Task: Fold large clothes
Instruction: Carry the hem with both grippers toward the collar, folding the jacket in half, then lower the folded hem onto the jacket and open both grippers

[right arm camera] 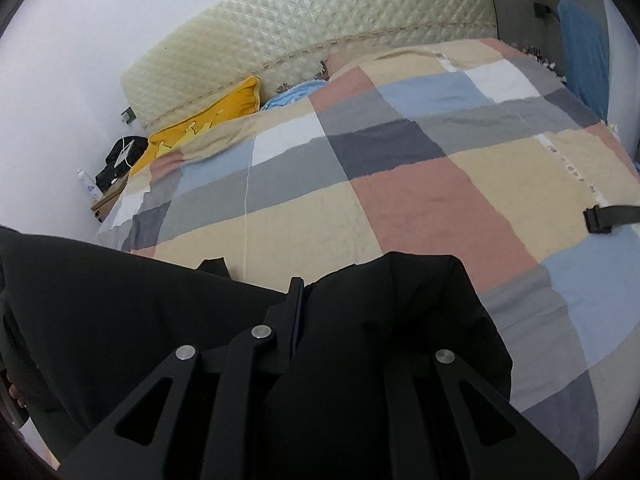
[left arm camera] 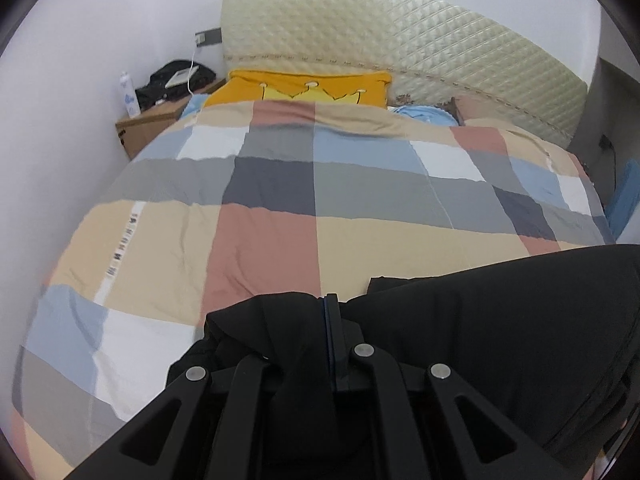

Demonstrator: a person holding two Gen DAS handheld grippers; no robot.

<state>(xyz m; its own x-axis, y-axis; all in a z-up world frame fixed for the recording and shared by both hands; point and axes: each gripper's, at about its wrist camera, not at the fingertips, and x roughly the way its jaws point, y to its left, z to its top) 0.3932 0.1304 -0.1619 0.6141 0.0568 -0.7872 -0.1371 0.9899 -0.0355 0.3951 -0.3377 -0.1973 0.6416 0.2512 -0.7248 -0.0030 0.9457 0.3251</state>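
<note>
My left gripper (left arm camera: 326, 304): jaws pinched nearly together on a bunched fold of the black garment (left arm camera: 500, 328); one finger shows w/ a blue pad edge, the other is buried in cloth. My right gripper (right arm camera: 298, 292): same state, jaws narrow, clamped on another bunch of the same garment (right arm camera: 100, 300); only one finger visible, cloth draped over the rest.

Garment: held at the near edge of the bed, stretched betw. my two grippers. Long axis runs side to side, across the bed's width, not toward the headboard. In the left view the bulk spreads off to the right; in the right view, to the left. Which end is collar or hem: can't tell.

Beyond: patchwork quilt (left arm camera: 280, 208) in tan, pink, grey, blue, white blocks, covering the bed. Yellow pillow (left arm camera: 304, 88) at the far end, against the quilted cream headboard (left arm camera: 380, 36). Far left, a nightstand (left arm camera: 148, 124) w/ a white bottle (left arm camera: 129, 94) & a dark bag (left arm camera: 176, 80). A black strap w/ buckle (right arm camera: 608, 218) lies on the quilt's right edge.
</note>
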